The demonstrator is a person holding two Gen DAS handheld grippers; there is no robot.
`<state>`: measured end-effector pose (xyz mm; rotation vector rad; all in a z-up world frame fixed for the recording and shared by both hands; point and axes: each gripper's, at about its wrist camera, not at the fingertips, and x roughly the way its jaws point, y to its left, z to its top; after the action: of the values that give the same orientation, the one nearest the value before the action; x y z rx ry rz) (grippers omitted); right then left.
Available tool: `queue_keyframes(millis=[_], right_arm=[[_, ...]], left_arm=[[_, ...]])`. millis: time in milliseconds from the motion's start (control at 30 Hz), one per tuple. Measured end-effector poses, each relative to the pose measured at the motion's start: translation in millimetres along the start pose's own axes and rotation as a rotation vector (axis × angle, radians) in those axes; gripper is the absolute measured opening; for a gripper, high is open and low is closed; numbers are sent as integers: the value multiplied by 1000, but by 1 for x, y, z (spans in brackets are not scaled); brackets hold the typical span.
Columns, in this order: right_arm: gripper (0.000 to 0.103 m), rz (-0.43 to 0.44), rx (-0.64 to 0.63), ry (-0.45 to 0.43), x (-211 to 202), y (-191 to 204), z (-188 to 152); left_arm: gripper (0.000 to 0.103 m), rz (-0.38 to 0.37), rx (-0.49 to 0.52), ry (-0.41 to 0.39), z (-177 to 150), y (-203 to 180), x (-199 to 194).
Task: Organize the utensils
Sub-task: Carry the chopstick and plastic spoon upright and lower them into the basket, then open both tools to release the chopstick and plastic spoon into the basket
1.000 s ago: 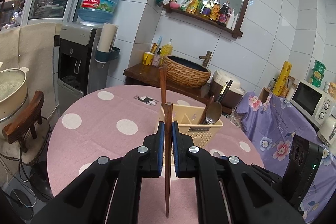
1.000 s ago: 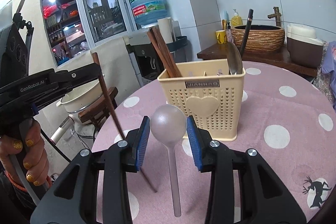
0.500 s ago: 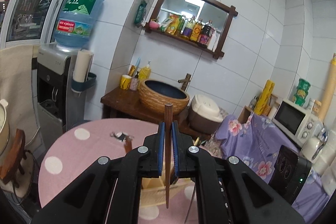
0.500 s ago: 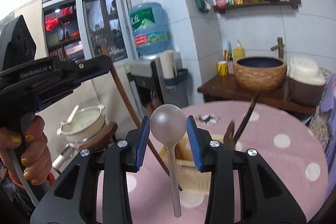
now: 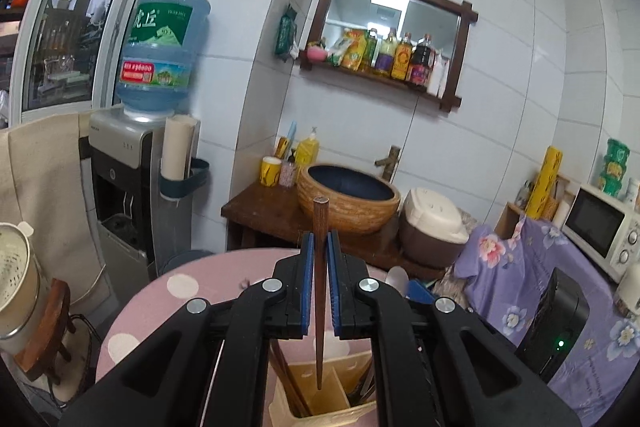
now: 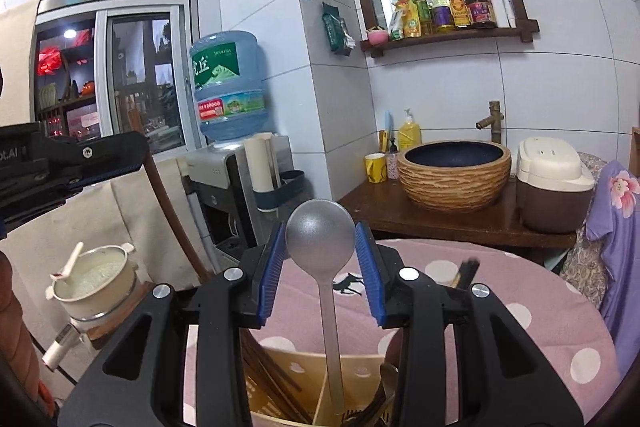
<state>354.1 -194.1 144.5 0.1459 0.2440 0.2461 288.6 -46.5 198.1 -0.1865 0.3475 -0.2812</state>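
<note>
My left gripper is shut on a dark wooden chopstick that stands upright, its lower tip hanging over the beige utensil holder. The right gripper is shut on the bowl of a silver spoon, whose handle reaches down into the same beige holder. Brown chopsticks and other utensils stand in the holder's compartments. In the right wrist view the left gripper's body and its chopstick appear at the left.
The holder stands on a round pink polka-dot table. Behind it are a wooden counter with a woven basin and a rice cooker. A water dispenser stands at left, a pot on a stool beside it. A microwave is at right.
Both grippers have risen with their utensils and now sit above the holder. The holder has dropped from mid-frame to the bottom edge of both views.
</note>
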Motion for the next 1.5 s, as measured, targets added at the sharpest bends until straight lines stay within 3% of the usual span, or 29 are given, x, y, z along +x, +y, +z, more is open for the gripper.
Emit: queue_keyframes(millis=[333,667,767,833,967,1067,1133,1167,1233,1300,1500], right_arm=[[37,-106,-119,20,-21,10,-58],[38,-168,-174,85,-24,9,-90],[41,-171,-169,83,-29,8,-94],[52,-168,-164,84,-33,6,-95],[53,-178,-148,75,-46,1,-98],[54,-180,-120,83,-58,-4,-102],[61,-177,-105,86,-68,-6,-104],[65,-176,-98,87,-72,-7,-104],[66,-169,-81,89,-84,-11,-106],[74,-166,-70,101,-97,-13,-110],[85,-192,-27,151,-133,-15,-137]], left_arm=[[8,-3,10,79,-54,5,15],[8,-2,-18,178,-95,15,31],[8,0,-16,181,-99,16,31],[8,-8,-9,169,-100,15,26],[10,-12,12,155,-102,12,15],[33,-16,16,151,-106,13,6],[55,-17,23,136,-110,14,-3],[59,-13,29,129,-111,14,-7],[82,-4,39,104,-116,17,-20],[95,7,38,68,-123,23,-33],[98,41,34,31,-156,43,-63]])
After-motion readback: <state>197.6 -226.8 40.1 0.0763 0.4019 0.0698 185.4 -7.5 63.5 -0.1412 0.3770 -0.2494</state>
